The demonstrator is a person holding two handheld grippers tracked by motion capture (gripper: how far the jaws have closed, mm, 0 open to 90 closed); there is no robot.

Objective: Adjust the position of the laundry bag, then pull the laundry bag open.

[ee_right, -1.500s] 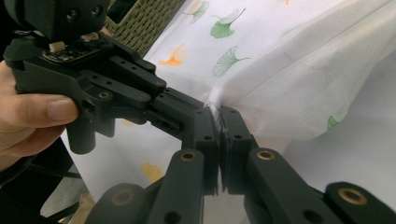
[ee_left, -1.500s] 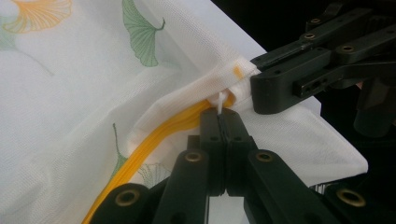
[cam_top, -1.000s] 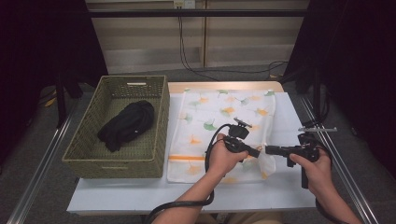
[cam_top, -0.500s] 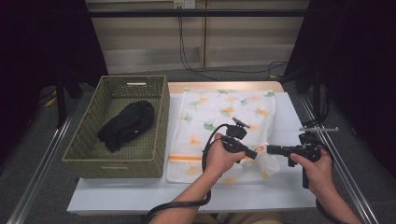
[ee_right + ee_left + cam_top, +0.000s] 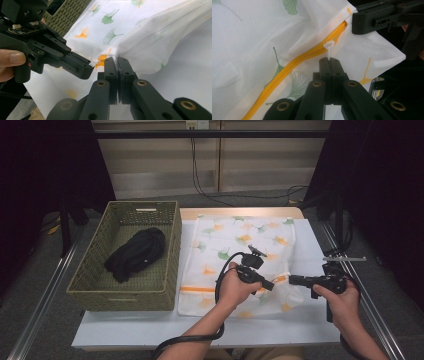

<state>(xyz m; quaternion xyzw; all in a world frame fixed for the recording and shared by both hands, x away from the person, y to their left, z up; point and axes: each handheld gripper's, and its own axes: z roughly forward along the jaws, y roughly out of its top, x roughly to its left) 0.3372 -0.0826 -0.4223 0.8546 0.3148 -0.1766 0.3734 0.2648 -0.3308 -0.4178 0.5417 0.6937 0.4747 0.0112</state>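
**High view: both grippers clamp a mesh bag at its zip end**

High view shows a white table (image 5: 310, 320) with a white mesh laundry bag (image 5: 235, 250) spread flat across its middle, printed with green and orange ginkgo leaves. An orange zip (image 5: 197, 289) runs along the bag's near edge. To the bag's left stands a woven olive basket (image 5: 172, 250), its side just beside the bag, with a black garment (image 5: 136, 252) bunched inside.

The left gripper (image 5: 270, 285) and the right gripper (image 5: 292, 279) meet nose to nose over the bag's near right corner, each held in a hand reaching in from the bottom, a black cable (image 5: 220, 270) looping from the left one.

In the left gripper view, the jaws are pressed together on the white zip pull (image 5: 328, 50), which stands up from the orange zip teeth (image 5: 294, 65); the zip is parted a little beyond the pull. The other gripper's black jaw tips bite the bag's hem at the upper right, beside the end of the zip.

In the right gripper view, the jaws are closed on a pinch of the mesh at the bag's edge, lifting the fabric into a raised fold to the right. The left gripper (image 5: 86, 67) comes in from the left, its tip beside the orange zip end (image 5: 102, 58), with a thumb (image 5: 12, 58) on its handle. The basket's weave (image 5: 67, 15) shows at the top left.
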